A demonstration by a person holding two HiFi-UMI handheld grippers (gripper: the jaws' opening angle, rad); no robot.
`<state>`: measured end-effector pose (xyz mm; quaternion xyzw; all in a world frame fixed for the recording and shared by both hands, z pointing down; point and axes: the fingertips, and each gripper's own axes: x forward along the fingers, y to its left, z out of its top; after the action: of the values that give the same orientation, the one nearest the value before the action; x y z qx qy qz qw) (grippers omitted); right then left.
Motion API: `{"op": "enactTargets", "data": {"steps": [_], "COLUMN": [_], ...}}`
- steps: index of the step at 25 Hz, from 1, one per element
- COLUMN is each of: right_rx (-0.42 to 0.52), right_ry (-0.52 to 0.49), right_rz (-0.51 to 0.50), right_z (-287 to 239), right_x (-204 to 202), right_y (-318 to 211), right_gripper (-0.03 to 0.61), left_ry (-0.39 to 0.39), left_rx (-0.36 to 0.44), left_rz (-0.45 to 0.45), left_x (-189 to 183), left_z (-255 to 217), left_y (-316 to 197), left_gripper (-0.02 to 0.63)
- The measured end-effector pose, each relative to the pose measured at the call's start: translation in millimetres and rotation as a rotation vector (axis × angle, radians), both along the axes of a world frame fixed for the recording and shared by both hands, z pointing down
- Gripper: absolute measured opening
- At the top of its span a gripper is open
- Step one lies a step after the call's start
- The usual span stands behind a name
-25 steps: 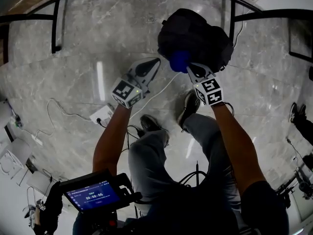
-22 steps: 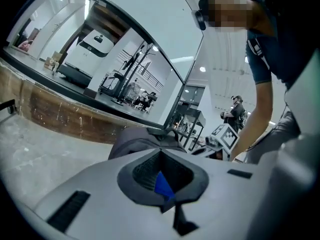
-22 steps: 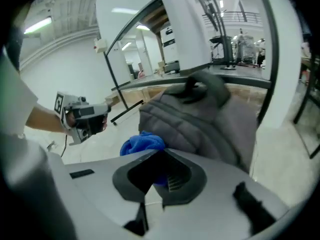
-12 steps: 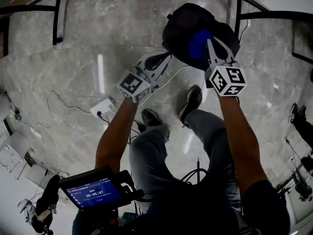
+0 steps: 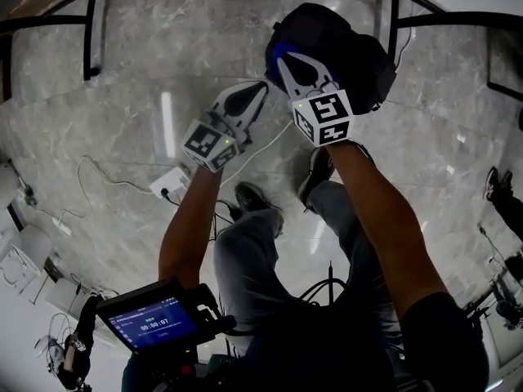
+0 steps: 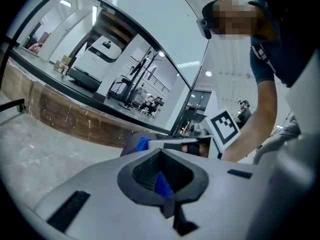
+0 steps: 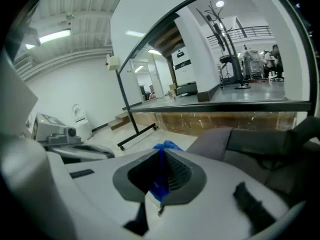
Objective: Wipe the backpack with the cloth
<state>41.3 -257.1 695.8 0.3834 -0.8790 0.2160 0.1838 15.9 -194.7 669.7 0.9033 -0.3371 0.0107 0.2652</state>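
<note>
Wiping seems under way: the right tool (image 5: 284,57), clamped shut on a blue cloth (image 7: 166,146), presses it against the black backpack (image 5: 343,39) on the marble floor (image 5: 163,55), while the left tool (image 5: 260,88) hangs closed just beside; next, probably drag the cloth across.

Grey marble floor (image 5: 147,47), glossy, with a long light streak (image 5: 167,129) reflected in it. Black metal frame rails (image 5: 92,35) stand on floor at top left and top right. White power strip (image 5: 169,189) lies on floor. White rounded surface (image 5: 482,0) at top right corner. White walls (image 7: 80,84); ceiling strip light (image 7: 52,35) lit. Black-framed glass partition (image 7: 215,59) above brown plinth (image 7: 225,123). Steps (image 7: 121,120) at far side. Black stands and equipment (image 6: 131,91) in hall beyond.
</note>
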Motion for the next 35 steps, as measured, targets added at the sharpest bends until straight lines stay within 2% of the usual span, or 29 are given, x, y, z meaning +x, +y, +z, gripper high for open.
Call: {"op": "enactTargets", "data": {"steps": [4,11,14,17,20,25,31,35], "right_rx": [-0.013,-0.142,-0.225,-0.316,-0.354,-0.272,-0.096,0.004], "right_ry": [0.073,0.221,0.309,0.396,0.441,0.452,0.403,0.371], "right_rz": [-0.138,-0.329,-0.36,-0.322,-0.288,-0.245,-0.125,-0.085], "right_z": [21.3,90.9,123.1,148.5,149.9,116.1,45.1,1.9], "right_x": [-13.5,4.5,41.7,96.6,143.5,174.8,176.5,170.9], "right_y": [29.4,106.4,142.2,166.3,174.9,161.1,112.9,88.6], "right_gripper": [0.017,0.017,0.017,0.017,0.017,0.017,0.017,0.017], "left_ry": [-0.001,-0.019,-0.017,-0.016,-0.01,-0.003,0.0,0.005], "left_rx": [-0.013,-0.026,-0.04,-0.04,-0.039,-0.044,-0.042,-0.045], "left_rz": [-0.019,-0.002,0.001,0.007,0.014,0.022,0.031,0.032], "left_x": [-3.6,-3.4,-2.2,0.0,4.2,11.8,17.3,20.2], "left_z": [2.6,11.4,14.2,14.5,13.8,16.7,12.7,9.8], "left_y": [-1.7,7.3,11.2,13.9,14.1,13.8,10.9,7.4], "left_gripper": [0.002,0.002,0.002,0.002,0.002,0.002,0.002,0.002]}}
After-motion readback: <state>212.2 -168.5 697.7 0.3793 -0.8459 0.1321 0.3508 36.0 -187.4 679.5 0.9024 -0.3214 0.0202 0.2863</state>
